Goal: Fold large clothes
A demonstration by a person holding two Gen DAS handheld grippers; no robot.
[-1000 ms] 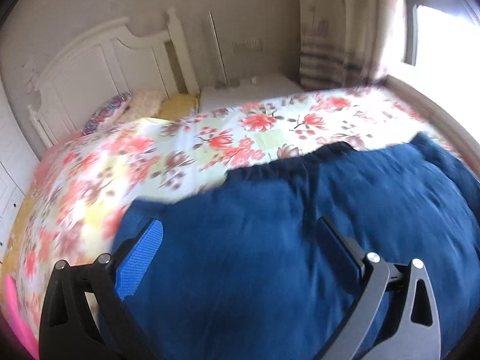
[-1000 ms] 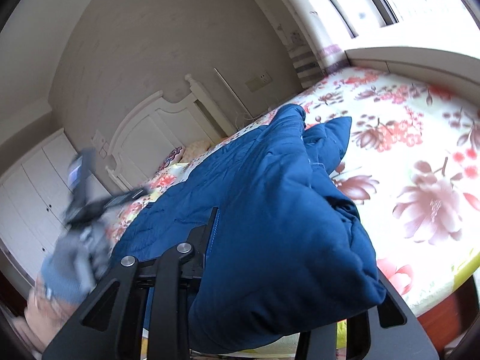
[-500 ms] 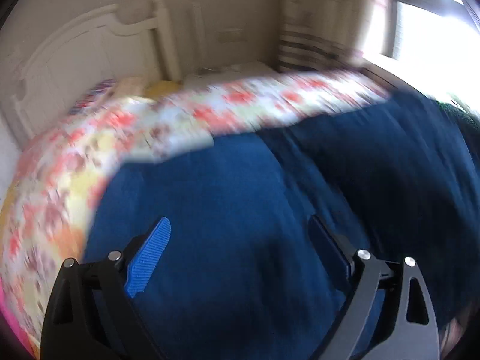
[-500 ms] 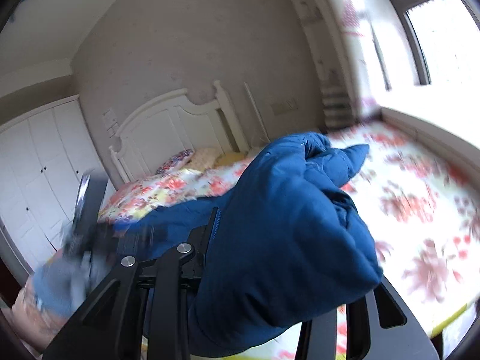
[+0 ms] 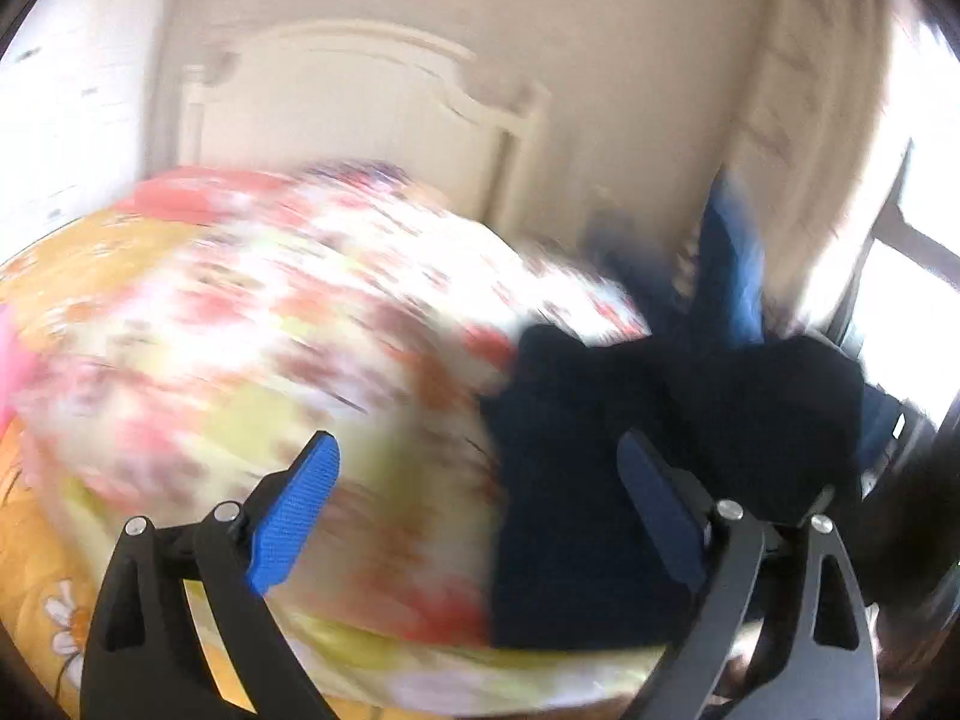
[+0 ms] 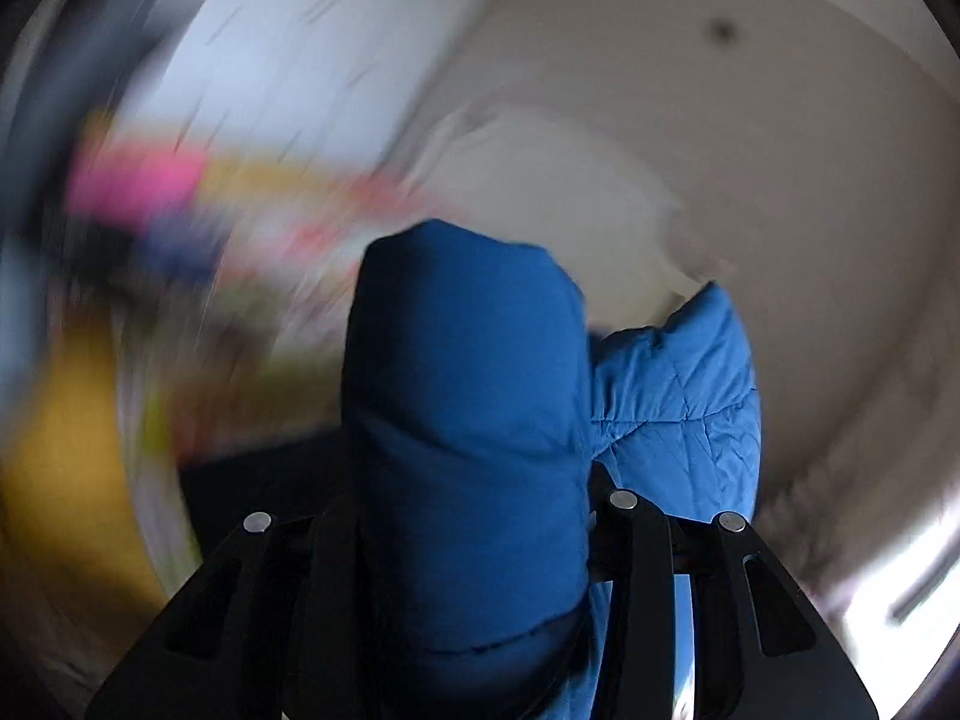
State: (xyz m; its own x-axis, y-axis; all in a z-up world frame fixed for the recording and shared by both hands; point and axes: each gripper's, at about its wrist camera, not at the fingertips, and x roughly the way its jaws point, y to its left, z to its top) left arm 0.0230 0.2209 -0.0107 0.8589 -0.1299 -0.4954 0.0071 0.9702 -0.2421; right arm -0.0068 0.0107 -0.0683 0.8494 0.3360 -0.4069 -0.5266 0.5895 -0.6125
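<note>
Fingers of the right gripper pinch the blue padded jacket, its bulk extending toward 12 o'clock, while the spread, empty left gripper has dark jacket cloth at 3 o'clock.

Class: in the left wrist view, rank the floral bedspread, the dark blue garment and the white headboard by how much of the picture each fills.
1. floral bedspread, largest.
2. dark blue garment.
3. white headboard.

The garment and headboard look close, and the garment lies nearer the camera, so that order is unsure.
</note>
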